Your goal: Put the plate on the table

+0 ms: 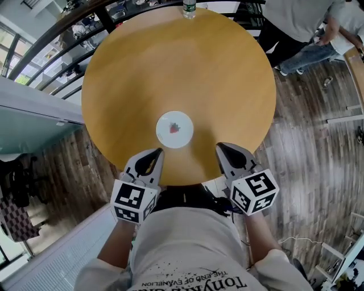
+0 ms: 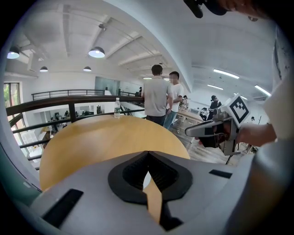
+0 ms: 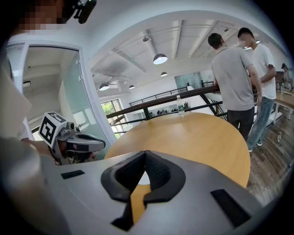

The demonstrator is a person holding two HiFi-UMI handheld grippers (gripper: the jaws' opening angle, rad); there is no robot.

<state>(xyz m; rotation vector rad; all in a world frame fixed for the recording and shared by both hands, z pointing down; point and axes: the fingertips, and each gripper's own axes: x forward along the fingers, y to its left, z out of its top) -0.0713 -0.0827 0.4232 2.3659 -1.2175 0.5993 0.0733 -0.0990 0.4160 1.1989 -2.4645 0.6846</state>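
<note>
A small white plate (image 1: 174, 129) with a red mark on it lies flat on the round wooden table (image 1: 170, 62), a little nearer than the middle. My left gripper (image 1: 154, 152) hovers at the table's near edge, just left of and below the plate, with its jaws together and nothing between them. My right gripper (image 1: 223, 146) mirrors it on the plate's right, likewise shut and empty. In the left gripper view the black pads (image 2: 158, 172) meet at the tip above the tabletop. The right gripper view shows its pads (image 3: 158, 172) closed the same way.
A water bottle (image 1: 189, 8) stands at the table's far edge. Two people (image 1: 307, 25) stand beyond the table at the far right. A dark railing (image 1: 68, 25) curves behind the table, and a glass partition (image 1: 28, 122) runs along the left. Wooden floor surrounds the table.
</note>
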